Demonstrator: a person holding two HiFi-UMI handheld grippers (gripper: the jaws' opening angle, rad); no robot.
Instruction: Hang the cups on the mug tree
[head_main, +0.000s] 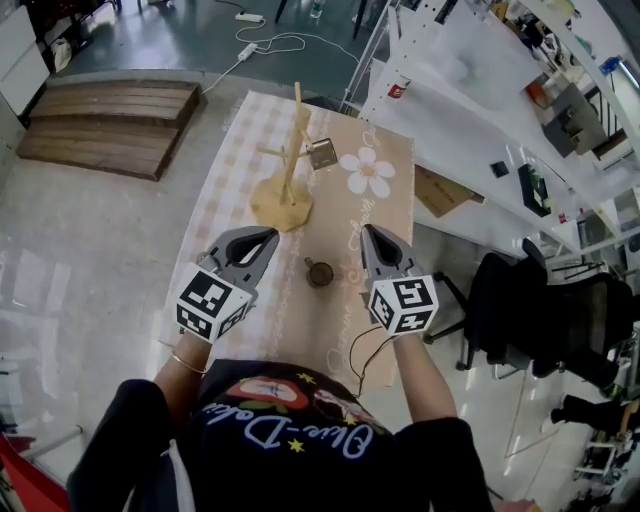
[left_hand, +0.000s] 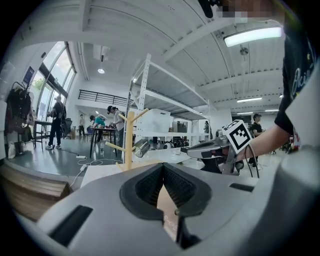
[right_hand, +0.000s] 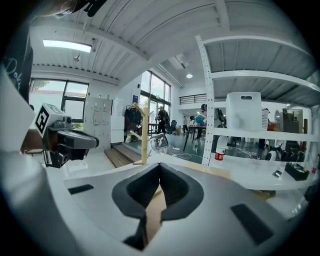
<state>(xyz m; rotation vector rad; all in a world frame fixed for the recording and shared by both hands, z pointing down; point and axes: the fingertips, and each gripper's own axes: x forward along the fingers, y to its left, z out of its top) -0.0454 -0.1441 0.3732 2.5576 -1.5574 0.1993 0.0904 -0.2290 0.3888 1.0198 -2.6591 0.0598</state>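
A wooden mug tree (head_main: 291, 150) stands on the far part of the cloth-covered table (head_main: 225, 190). A shiny metal cup (head_main: 322, 153) hangs on one of its right pegs. A small brown cup (head_main: 320, 272) stands upright on the cloth, between the two grippers and apart from both. My left gripper (head_main: 268, 235) is to its left, shut and empty. My right gripper (head_main: 367, 233) is to its right, also shut and empty. In the left gripper view the tree (left_hand: 129, 140) and hanging cup (left_hand: 141, 148) show beyond the shut jaws. The right gripper view shows the tree (right_hand: 145, 135) and cup (right_hand: 159, 142) too. The brown cup is hidden in both gripper views.
A white shelving rack (head_main: 450, 110) runs along the table's right side, with a black office chair (head_main: 540, 310) nearer me. A low wooden platform (head_main: 110, 120) lies on the floor at the left. Several people stand far off in the room (left_hand: 57, 122).
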